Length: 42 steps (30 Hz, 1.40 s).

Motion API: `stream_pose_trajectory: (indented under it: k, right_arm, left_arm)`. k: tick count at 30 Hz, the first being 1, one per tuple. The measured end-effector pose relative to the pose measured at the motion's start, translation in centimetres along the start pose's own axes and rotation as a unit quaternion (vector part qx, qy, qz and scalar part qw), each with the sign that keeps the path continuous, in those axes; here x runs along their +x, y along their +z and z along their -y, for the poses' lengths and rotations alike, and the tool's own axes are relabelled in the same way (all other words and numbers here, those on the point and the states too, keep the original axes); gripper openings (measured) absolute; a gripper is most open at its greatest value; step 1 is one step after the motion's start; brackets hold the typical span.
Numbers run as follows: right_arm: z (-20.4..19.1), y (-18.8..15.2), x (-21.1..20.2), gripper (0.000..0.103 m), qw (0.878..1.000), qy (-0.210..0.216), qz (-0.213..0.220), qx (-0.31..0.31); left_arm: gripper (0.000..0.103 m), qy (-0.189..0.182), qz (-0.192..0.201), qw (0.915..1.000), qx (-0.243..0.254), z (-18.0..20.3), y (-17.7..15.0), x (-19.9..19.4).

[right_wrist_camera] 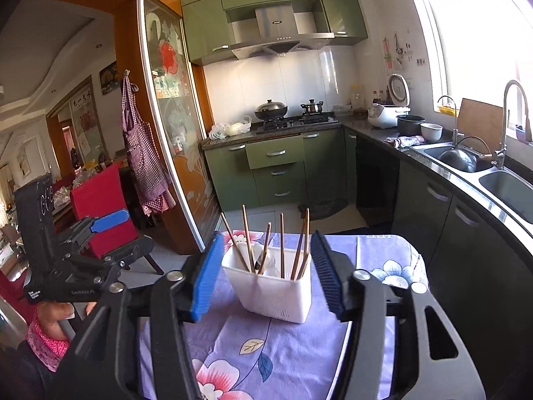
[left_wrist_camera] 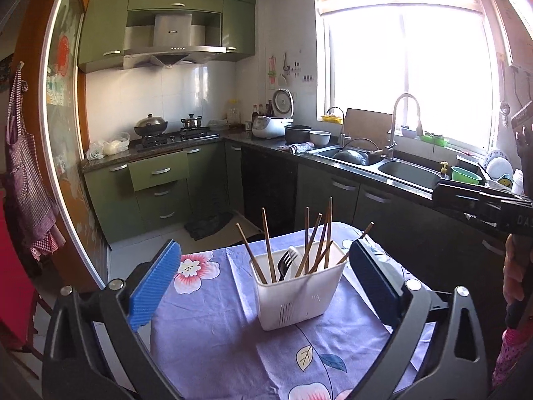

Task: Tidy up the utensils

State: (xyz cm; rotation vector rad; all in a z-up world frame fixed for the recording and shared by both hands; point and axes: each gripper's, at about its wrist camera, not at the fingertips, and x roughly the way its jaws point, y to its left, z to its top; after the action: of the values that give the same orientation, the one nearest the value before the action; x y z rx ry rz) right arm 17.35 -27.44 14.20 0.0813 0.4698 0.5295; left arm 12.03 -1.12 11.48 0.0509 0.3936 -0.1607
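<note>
**Observer:** Both tongs hang over the near end of the table (left_wrist_camera: pixel 213 333), and both stand apart with nothing pinched. The left tongs (left_wrist_camera: pixel 263 286) gape widest, their blue pads flanking the white utensil holder (left_wrist_camera: pixel 299 296) with clear air on each side. The right tongs (right_wrist_camera: pixel 263 280) are spread less, and their pads sit just beside the holder's walls without touching.

**Second:** How much room is there around it?

**Observer:** The table wears a purple floral cloth (right_wrist_camera: pixel 266 350). The holder stands upright toward the far end, nearer the right edge in the left wrist view. Bare cloth lies open in front of it and to its left. Past the far edge the floor drops away to green cabinets (left_wrist_camera: pixel 160 180). A dark counter with a double sink (left_wrist_camera: pixel 399 170) runs along the right, close to that side of the table. A red chair (right_wrist_camera: pixel 106 200) stands off the left side.

**Second:** And the count?

**Observer:** One holder. Wooden chopsticks (left_wrist_camera: pixel 308 240) lean in it, about seven sticks in the left wrist view, though some overlap. One black fork (left_wrist_camera: pixel 283 263) is in there, and one white utensil (left_wrist_camera: pixel 293 260) beside it.
</note>
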Motion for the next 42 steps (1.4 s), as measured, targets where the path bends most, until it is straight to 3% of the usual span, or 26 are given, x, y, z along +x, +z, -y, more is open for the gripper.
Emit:
stream_pose_trajectory:
  k: [4, 10, 16, 23, 42]
  right_arm:
    - [-0.6, -5.3, -3.9, 0.081, 1.0, -0.012, 0.012, 0.006]
    - [-1.6, -13.0, -7.4, 0.088, 0.999, -0.047, -0.005, 0.019]
    - [-3.5, -17.9, -11.4, 0.098, 0.994, -0.101, 0.041, 0.018]
    - [-6.3, -18.8, -13.7, 0.098, 0.99, -0.121, 0.072, -0.005]
    - [-7.1, -19.9, -12.1, 0.098, 0.989, -0.137, 0.043, -0.011]
  left_arm:
    - [0.096, 0.001, 0.004, 0.9999, -0.01, 0.5, -3.3, -3.3]
    - [0.096, 0.011, -0.01, 0.9999, -0.005, 2.2, -8.0, -6.0]
    - [0.096, 0.025, -0.012, 0.999, -0.036, 2.6, -10.7, -8.5]
    - [0.096, 0.042, 0.011, 0.9979, -0.048, 3.5, -11.9, -12.0]
    - [0.096, 0.047, 0.0, 0.9972, -0.057, 3.6, -13.3, -13.7]
